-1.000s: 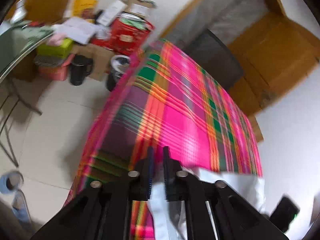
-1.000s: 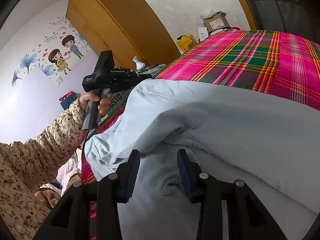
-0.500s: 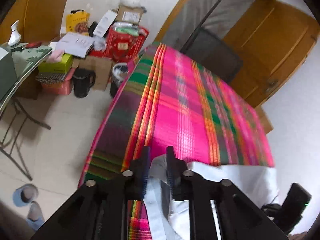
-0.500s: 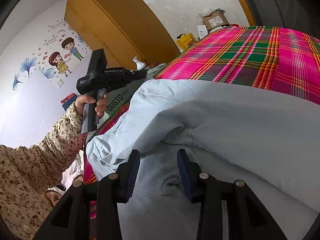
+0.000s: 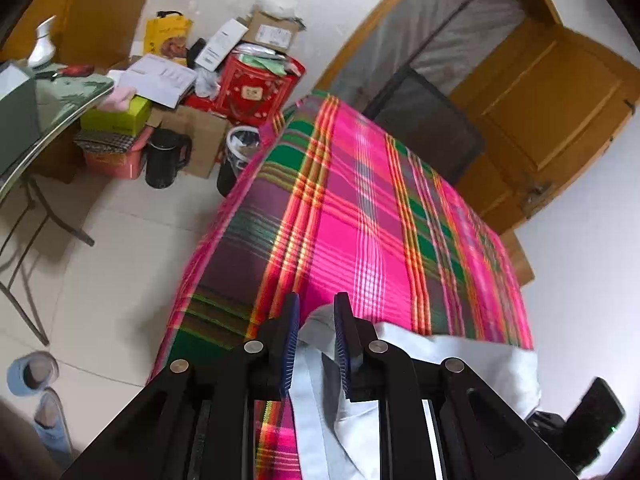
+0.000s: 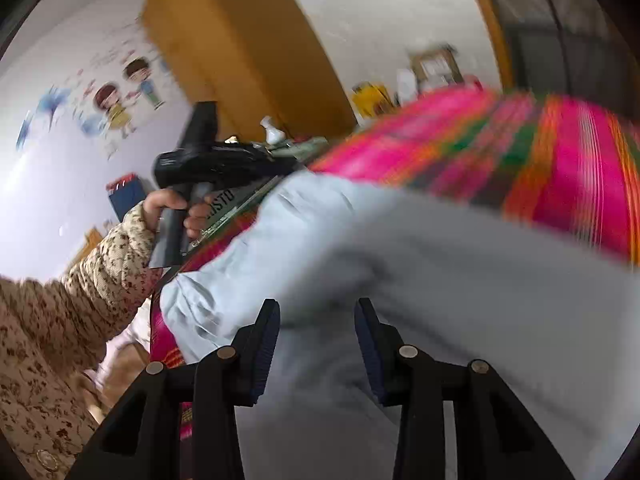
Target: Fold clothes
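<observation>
1. The pale blue garment point(image 6: 420, 280) lies bunched on the plaid bedspread point(image 5: 360, 220), at the near end of the bed, with the far stretch of the spread bare.
2. Your left gripper point(image 5: 316, 328) has just let its jaws out a little; a fold of the garment's edge sits between them. The gap looks too wide for a firm pinch, so read it as released or nearly so.
3. Your right gripper point(image 6: 316, 340) stands with jaws parted over the middle of the garment, and cloth fills the space below them. Whether the pads press on it you cannot tell from this blurred view.
4. Risk: if you lift now, the left edge will likely slide out, because the jaws are slack around thin cloth.
5. Risk: a grab at the bunched middle may catch several layers, and the fold would come out crooked.
6. Beside the bed, boxes point(image 5: 248, 88) and a black jug point(image 5: 164, 160) crowd the floor; a dropped sleeve could trail down there.
</observation>
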`<control>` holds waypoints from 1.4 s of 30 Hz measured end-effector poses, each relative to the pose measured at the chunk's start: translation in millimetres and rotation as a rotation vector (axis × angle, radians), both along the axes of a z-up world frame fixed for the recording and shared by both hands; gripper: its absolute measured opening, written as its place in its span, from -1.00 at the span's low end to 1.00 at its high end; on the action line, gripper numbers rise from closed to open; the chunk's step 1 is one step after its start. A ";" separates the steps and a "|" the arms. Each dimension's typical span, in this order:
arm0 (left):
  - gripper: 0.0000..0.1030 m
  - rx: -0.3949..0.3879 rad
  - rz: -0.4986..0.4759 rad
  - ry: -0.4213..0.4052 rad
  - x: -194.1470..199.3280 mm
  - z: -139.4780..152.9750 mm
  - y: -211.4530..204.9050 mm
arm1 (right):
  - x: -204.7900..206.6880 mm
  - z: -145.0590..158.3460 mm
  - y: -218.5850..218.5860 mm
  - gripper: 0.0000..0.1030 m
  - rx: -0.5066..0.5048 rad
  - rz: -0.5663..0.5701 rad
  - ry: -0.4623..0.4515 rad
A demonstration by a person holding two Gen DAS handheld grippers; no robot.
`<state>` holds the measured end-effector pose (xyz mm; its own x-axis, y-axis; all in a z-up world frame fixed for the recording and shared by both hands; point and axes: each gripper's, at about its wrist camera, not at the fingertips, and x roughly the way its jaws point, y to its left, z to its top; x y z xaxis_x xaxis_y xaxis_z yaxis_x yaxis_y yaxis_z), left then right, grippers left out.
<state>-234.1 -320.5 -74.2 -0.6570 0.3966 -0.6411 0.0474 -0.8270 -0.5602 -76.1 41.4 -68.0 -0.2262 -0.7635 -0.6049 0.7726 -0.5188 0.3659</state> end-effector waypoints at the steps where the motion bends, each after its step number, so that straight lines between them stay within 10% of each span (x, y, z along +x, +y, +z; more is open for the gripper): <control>1: -0.64 0.017 0.016 0.003 1.4 -0.2 -3.5 | 3.3 11.1 -7.7 -0.23 0.002 0.025 0.047; 7: -0.41 0.100 0.071 -0.026 17.0 -6.7 -18.2 | -16.5 41.3 -84.2 -0.20 0.001 0.106 0.158; 19: -0.08 0.101 0.133 -0.025 36.4 1.7 -28.9 | -25.8 -27.3 -209.7 -0.21 0.382 0.147 0.270; 22: -0.08 0.138 0.127 -0.021 35.2 2.2 -29.0 | -29.0 -31.7 -206.9 -0.84 0.425 0.101 0.305; 42: -0.07 0.229 0.049 -0.004 13.8 15.5 3.8 | -132.1 7.3 -122.4 -0.94 0.004 -0.104 -0.087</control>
